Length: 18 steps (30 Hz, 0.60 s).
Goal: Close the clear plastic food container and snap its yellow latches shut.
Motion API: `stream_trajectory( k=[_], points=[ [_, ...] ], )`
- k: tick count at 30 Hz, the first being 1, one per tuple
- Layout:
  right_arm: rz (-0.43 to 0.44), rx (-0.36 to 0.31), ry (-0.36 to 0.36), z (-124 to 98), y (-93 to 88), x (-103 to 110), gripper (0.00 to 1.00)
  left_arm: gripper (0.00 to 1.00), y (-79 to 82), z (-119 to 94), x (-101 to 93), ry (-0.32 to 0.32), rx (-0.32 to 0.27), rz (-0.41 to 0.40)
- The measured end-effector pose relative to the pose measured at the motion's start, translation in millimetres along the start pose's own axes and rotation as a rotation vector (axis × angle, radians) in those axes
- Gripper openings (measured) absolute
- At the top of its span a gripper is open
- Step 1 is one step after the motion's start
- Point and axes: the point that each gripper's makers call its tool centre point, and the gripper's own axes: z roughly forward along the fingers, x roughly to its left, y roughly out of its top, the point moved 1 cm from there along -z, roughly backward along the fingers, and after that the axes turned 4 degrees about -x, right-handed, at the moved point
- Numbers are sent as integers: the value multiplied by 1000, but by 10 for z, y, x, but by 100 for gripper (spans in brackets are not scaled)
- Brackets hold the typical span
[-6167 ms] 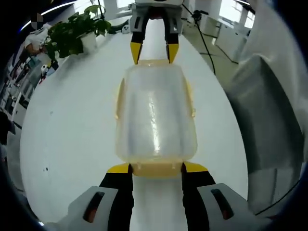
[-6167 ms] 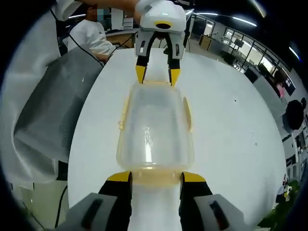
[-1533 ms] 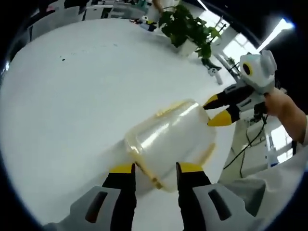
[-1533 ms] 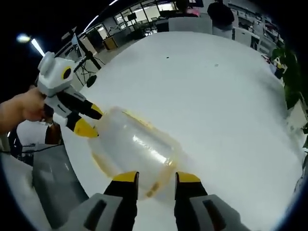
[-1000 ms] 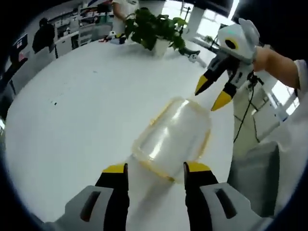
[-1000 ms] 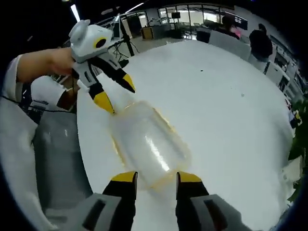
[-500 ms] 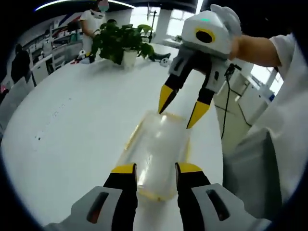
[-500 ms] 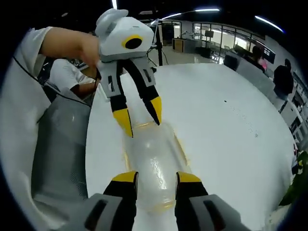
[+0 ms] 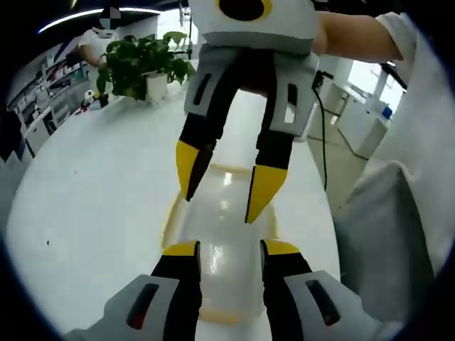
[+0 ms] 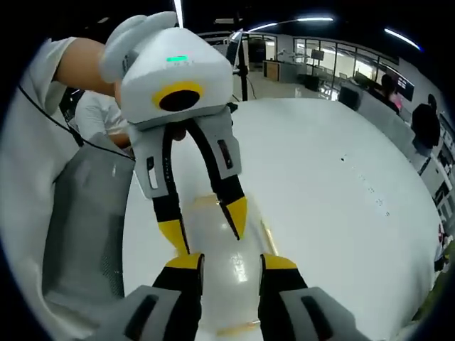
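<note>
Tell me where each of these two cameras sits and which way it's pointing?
Left gripper view: rides on the left tool, looking along its open jaws down at the clear container on the white table; the right tool, a forearm and a potted plant show.
Right gripper view: rides on the right tool, facing the opposite way over the container; the left tool and a sleeve show.
Shared: container, table, and each other's tool.
</note>
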Motion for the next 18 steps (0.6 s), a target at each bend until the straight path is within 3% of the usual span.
stream_trajectory(
  k=[8,12,14,18],
  points=[
    [-21,18,13,122,-27,1,31,45,10,57,-122,-25,-15,45],
    [-25,19,24,183,-24,-3,39,56,-37,55,-82,21,9,103],
    [-53,53,26,216,-76,-31,45,59,-100,68,-80,41,53,226],
    [-59,69,33,235,-95,-93,50,63,-117,98,-61,91,57,239]
  ],
)
